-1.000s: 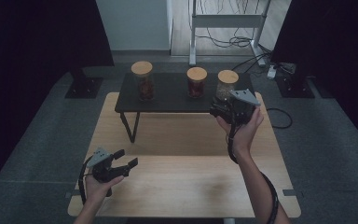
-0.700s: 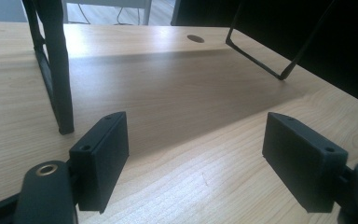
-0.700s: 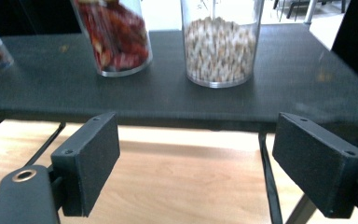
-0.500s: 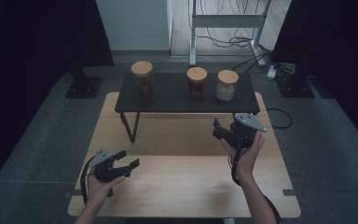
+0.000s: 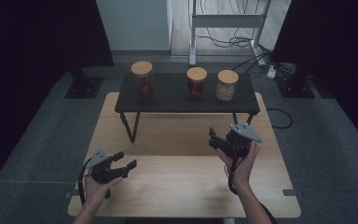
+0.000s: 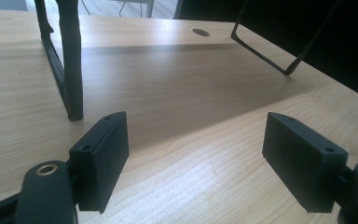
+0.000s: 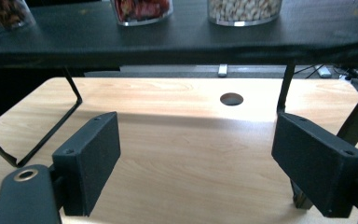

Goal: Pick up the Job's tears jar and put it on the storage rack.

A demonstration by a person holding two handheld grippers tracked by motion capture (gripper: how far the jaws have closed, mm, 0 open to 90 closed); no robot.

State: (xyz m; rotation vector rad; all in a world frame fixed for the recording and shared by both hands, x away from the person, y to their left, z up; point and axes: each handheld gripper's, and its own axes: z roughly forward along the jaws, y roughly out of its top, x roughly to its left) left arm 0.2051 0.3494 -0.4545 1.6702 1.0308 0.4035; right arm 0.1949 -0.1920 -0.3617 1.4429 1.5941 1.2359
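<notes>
Right tongs (image 5: 219, 140) have drawn back from the pale-filled jar (image 5: 227, 86) — both tongs apart, left tongs (image 5: 123, 163) too.

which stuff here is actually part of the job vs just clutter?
In the job:
- jar of pale nuts, nearest the right gripper
- jar of red contents
- jar of dark contents
- black shelf that bears the jars
- left gripper, open, low over the wooden table

Lying about:
- cables on the floor
- metal stand behind

Pale matt wood table (image 5: 182, 186); matt black shelf (image 5: 177, 100); glass jars (image 5: 226, 86), wooden lids.
</notes>
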